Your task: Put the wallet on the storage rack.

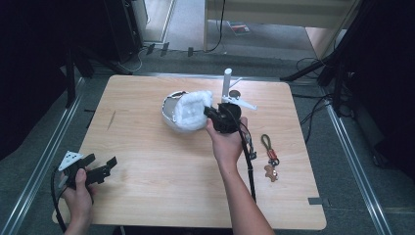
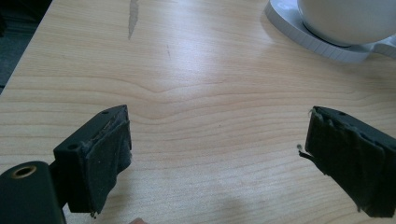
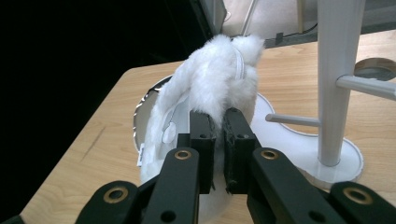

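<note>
Fluffy white pouch [image 1: 192, 111] sits near the far middle of the desk [image 1: 161, 171], just beside the white hanger stand [image 1: 227, 84] whose flat base shows under it in the right gripper view. The right tool [image 1: 213, 113] is clenched on it: seen along its own jaws, the two black pads pinch a fold of the white fur [image 3: 219, 88] at the pouch's near end, with no gap left between them. The pouch looks lifted or tipped up on that pinch, its silvery rim [image 3: 140, 116] facing away to the left.

The left tool [image 1: 100, 169] rests near the desk's near-left corner, jaws released and wide apart, with bare wood between them. A keyring with a small gingerbread-figure charm [image 1: 270, 157] lies toward the right edge, well apart from both tools.

The pouch should handle as light and very soft: the plush will squash and slide under the pads, so a pinch on fur alone could slip or pull loose. A surer hold would be on the seam or zip line [image 3: 239, 60] running over the top, or on the firmer rim. It is not fragile, but its floppy body will sag and swing from a single grip, and it could knock the thin stand beside it.
</note>
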A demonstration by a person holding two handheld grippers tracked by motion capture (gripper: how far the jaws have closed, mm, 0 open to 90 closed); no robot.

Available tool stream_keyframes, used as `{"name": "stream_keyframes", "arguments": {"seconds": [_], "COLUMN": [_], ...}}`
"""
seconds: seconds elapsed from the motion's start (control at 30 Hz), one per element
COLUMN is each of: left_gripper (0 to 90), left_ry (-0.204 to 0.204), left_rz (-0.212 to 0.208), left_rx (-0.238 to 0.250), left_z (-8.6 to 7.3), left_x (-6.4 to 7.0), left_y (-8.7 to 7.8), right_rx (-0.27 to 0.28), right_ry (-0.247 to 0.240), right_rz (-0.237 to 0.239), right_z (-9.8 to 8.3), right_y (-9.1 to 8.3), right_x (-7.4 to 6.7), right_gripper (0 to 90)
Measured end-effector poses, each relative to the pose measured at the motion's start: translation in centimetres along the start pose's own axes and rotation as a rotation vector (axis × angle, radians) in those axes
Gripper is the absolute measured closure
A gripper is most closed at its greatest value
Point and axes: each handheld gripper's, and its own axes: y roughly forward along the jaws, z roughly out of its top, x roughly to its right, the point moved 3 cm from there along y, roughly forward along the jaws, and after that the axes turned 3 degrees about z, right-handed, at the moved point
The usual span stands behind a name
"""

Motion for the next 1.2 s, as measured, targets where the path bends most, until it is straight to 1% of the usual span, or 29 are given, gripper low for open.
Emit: {"name": "stream_keyframes", "arguments": {"seconds": [0.07,0.1,0.13,0.17,0.3,0.4,0.47,0.5,0.6,0.63,0.67,0.77,0.8,0.87,0.9,1.0,1.03,1.1,1.2], "left_gripper": [7.7,7.7,7.7,7.7,7.7,7.7,7.7,7.7,7.7,7.7,7.7,7.7,7.7,7.7,7.7,7.7,7.7,7.7,7.7], "left_ry": [0.0,0.0,0.0,0.0,-0.001,-0.002,-0.002,-0.002,-0.003,-0.003,-0.003,-0.004,-0.004,-0.004,-0.004,-0.003,-0.004,-0.004,-0.004], "left_rz": [0.0,0.0,0.0,0.0,-0.001,-0.001,-0.001,-0.001,-0.001,-0.001,-0.001,-0.001,-0.001,-0.001,-0.001,-0.002,-0.001,-0.001,-0.001], "left_rx": [0.0,-0.001,-0.001,-0.001,-0.002,-0.002,-0.002,-0.002,-0.002,-0.003,-0.002,-0.002,-0.002,-0.002,-0.002,-0.002,-0.002,-0.003,-0.003], "left_z": [0.0,0.0,0.0,0.0,0.0,0.0,0.0,0.0,0.0,0.0,0.0,0.0,0.0,0.0,0.0,0.0,0.0,0.0,0.0], "left_x": [0.0,0.0,0.0,0.0,0.0,0.0,0.0,0.0,0.0,-0.1,0.0,-0.1,-0.1,-0.1,-0.1,-0.1,-0.1,-0.1,-0.1], "left_y": [0.0,0.0,0.0,0.0,0.0,0.0,0.0,0.0,0.0,0.0,0.0,0.0,0.0,0.0,0.0,0.0,0.0,0.0,0.0], "right_rx": [0.0,0.001,0.001,0.003,0.002,-0.006,-0.008,-0.008,-0.012,-0.011,-0.015,-0.013,-0.017,-0.019,-0.02,-0.025,-0.021,-0.02,-0.017], "right_ry": [0.0,-0.002,-0.002,-0.001,-0.008,-0.002,-0.008,-0.008,0.004,-0.002,0.004,0.002,0.006,0.007,0.011,0.022,0.024,0.019,0.026], "right_rz": [-0.006,-0.021,-0.021,-0.034,-0.046,-0.065,-0.08,-0.08,-0.085,-0.087,-0.092,-0.097,-0.112,-0.119,-0.13,-0.141,-0.127,-0.128,-0.131], "right_z": [0.0,0.0,0.0,0.1,0.3,0.3,0.3,0.3,0.2,0.2,0.2,0.1,0.1,0.0,-0.1,-0.1,-0.1,-0.2,-0.2], "right_y": [0.1,0.4,0.4,0.8,1.2,1.6,2.0,2.0,2.3,2.6,2.7,3.0,3.4,3.5,3.8,3.9,4.1,4.2,4.5], "right_x": [0.0,0.0,0.0,0.0,0.0,-0.1,-0.1,-0.1,-0.3,-0.5,-0.6,-0.7,-0.8,-0.8,-0.7,-0.8,-0.8,-0.9,-1.0], "right_gripper": [85.6,85.6,85.6,85.5,85.5,85.5,85.5,85.5,85.5,85.4,85.4,85.3,85.3,85.3,85.2,85.1,84.7,84.5,82.2]}}
